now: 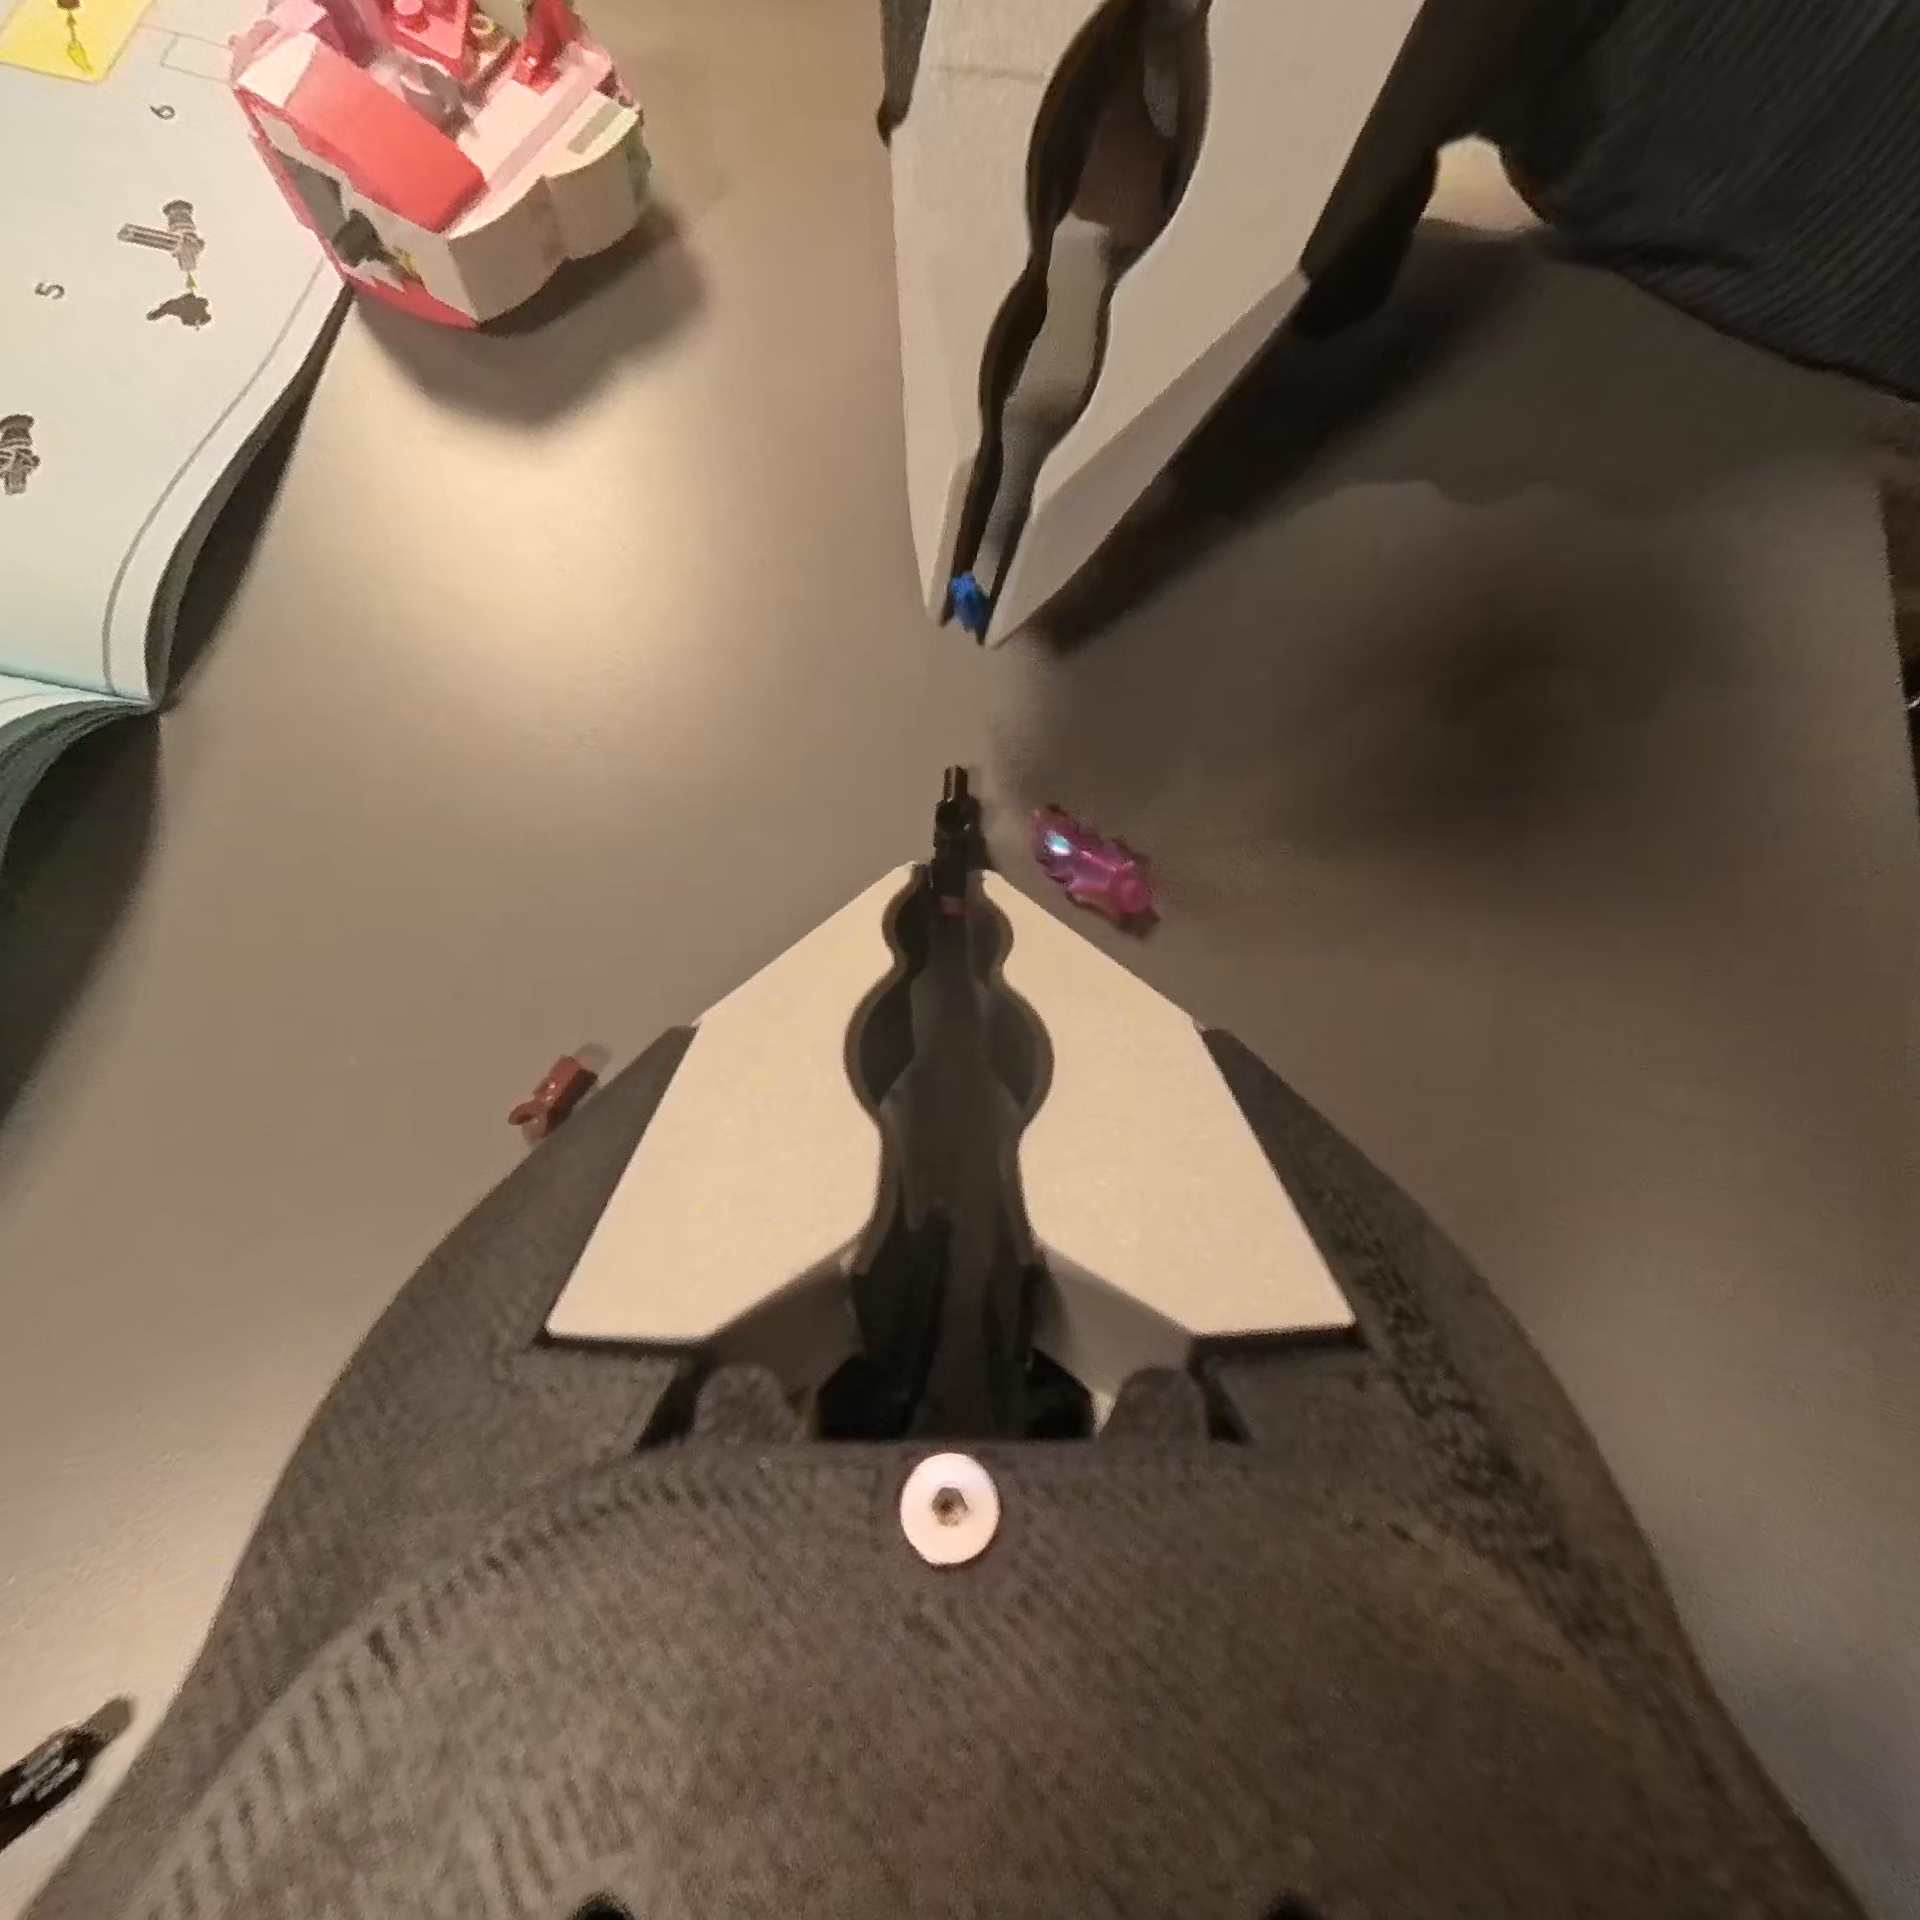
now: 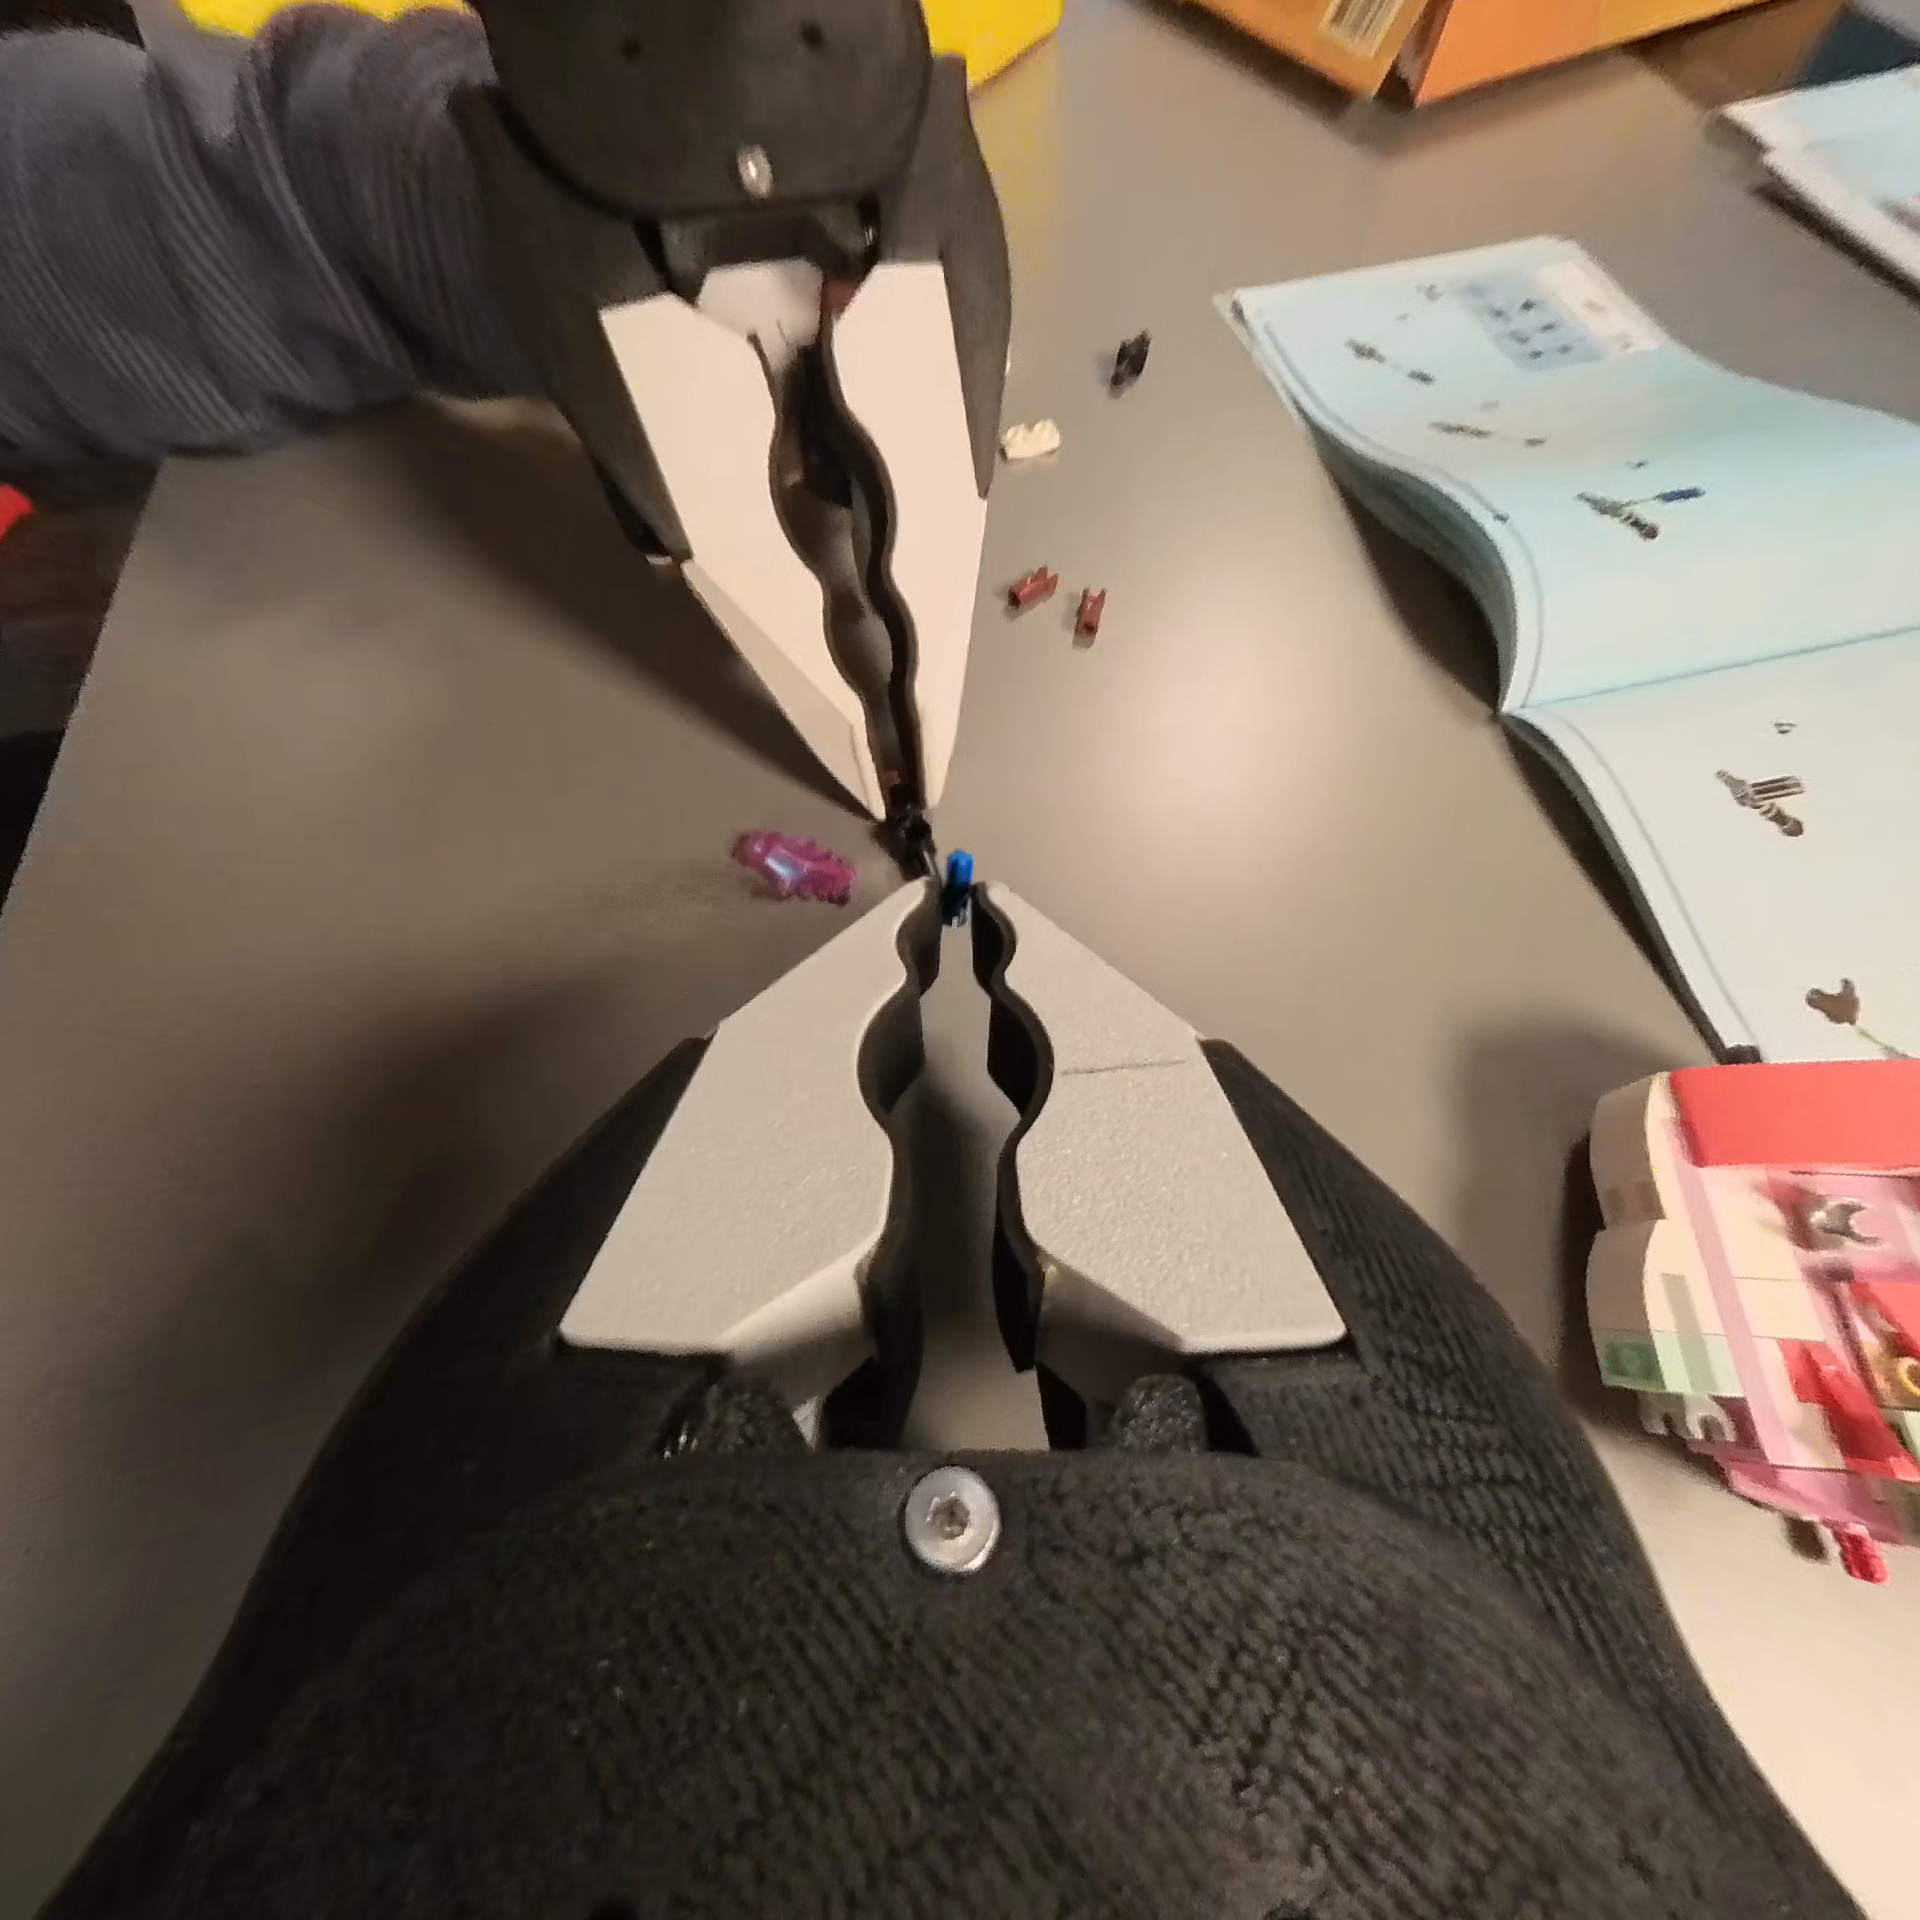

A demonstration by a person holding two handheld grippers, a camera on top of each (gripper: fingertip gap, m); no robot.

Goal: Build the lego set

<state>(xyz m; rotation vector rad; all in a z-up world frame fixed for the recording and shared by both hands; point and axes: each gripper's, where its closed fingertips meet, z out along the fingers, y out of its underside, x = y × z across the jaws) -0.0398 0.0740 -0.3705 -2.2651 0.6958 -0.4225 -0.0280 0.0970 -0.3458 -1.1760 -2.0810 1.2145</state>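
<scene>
Right wrist view: your right gripper (image 2: 957, 902) pinches a blue peg (image 2: 957, 878).
Left gripper (image 2: 902, 805): clamps a black pin (image 2: 910, 834), tip just beside the peg.

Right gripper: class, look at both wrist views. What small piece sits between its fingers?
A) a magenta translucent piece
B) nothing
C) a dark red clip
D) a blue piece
D: a small blue piece is pinched at the tips of the right gripper, seen from the other side as well; the magenta piece lies on the table.
</scene>
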